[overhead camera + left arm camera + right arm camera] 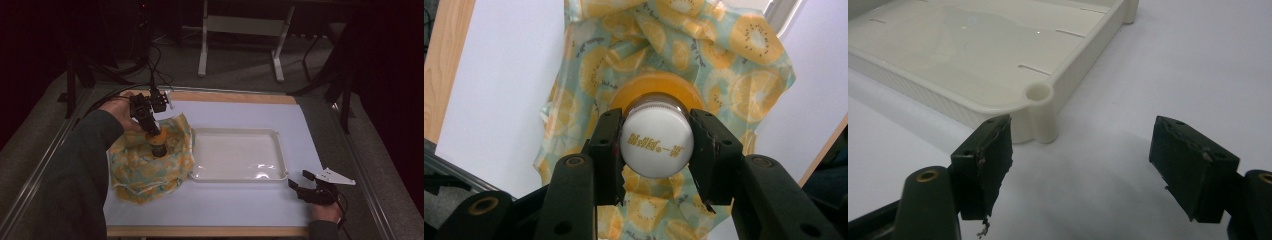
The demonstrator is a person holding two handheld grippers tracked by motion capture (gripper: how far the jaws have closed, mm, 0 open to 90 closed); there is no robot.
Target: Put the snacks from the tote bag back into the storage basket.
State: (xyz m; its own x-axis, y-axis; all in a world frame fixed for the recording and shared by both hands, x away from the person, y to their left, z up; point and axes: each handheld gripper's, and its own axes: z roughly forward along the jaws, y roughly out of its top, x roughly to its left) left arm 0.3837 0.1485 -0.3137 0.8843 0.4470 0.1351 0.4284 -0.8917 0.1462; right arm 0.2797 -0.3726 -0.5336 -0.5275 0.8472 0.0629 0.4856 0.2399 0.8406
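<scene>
Orange bottle (655,100) clamped at white cap by left gripper (654,150); right gripper (1080,165) jaws wide apart, holding nothing.

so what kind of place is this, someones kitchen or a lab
Most likely a lab or data-recording setup, not a kitchen. The table has a plain white top on a wooden board, with bare equipment stands on grey carpet behind it. The props look staged: an empty white tray and a fruit-print cloth.
</scene>
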